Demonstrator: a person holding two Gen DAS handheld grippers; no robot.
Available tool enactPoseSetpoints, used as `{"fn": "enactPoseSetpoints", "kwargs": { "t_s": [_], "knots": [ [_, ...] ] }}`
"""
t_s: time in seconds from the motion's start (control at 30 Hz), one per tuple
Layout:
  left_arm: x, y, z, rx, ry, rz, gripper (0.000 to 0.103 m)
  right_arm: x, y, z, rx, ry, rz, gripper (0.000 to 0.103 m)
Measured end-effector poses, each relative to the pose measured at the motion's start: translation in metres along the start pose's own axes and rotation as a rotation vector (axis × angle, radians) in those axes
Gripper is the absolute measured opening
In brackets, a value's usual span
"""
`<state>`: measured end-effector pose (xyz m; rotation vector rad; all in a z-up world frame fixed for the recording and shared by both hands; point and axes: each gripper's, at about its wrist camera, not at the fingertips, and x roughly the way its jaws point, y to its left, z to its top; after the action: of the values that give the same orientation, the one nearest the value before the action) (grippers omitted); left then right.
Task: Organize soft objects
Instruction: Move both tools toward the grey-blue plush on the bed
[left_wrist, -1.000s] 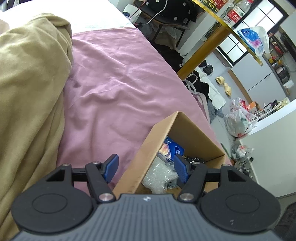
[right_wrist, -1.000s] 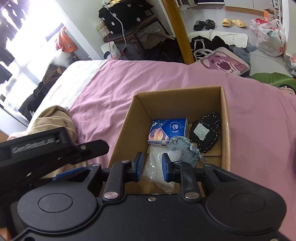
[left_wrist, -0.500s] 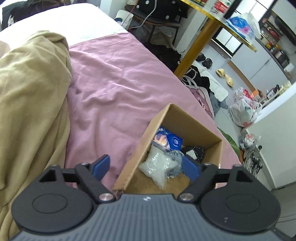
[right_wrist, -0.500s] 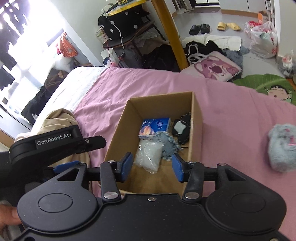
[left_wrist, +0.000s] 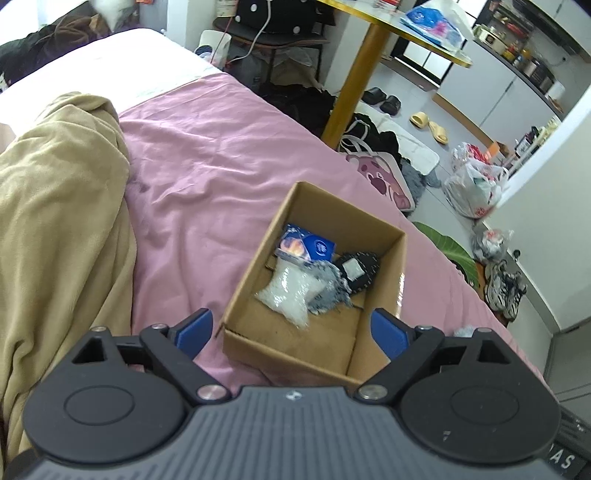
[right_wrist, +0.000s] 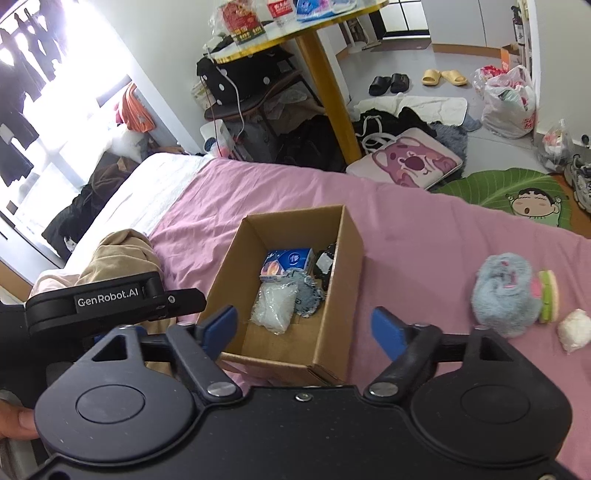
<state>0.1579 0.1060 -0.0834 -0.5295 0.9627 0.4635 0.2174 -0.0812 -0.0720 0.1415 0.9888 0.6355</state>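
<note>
Cardboard box (right_wrist: 334, 295) centre frame on pink bed (right_wrist: 424, 236) — holding tissue pack (right_wrist: 286, 261), clear bag (right_wrist: 273, 308). Left gripper (left_wrist: 291, 330), right gripper (right_wrist: 304, 326) — fingers spread wide, empty. Grey plush (right_wrist: 504, 293) at right.

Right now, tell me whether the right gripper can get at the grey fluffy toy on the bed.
Probably yes. The right gripper is open and holds nothing, and the grey fluffy toy lies in the open on the pink sheet, to the right of the cardboard box. Nothing lies between them.
</note>
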Motion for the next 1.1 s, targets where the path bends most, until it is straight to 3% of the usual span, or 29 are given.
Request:
{"fn": "enactPoseSetpoints", "kwargs": {
  "t_s": [0.17,0.47,1.1],
  "knots": [
    [-0.017,-0.015,-0.010,0.050,0.000,-0.002,0.099,-0.021,-0.011,-0.004,0.009,-0.032,-0.015,0.095],
    [-0.045,-0.030,-0.031,0.088,-0.029,-0.008,0.102,-0.056,-0.030,-0.014,0.019,-0.089,-0.043,0.102],
    [-0.070,-0.068,-0.072,0.170,-0.068,-0.068,0.102,-0.108,-0.080,-0.044,0.075,-0.195,-0.103,0.103]
  ]
}}
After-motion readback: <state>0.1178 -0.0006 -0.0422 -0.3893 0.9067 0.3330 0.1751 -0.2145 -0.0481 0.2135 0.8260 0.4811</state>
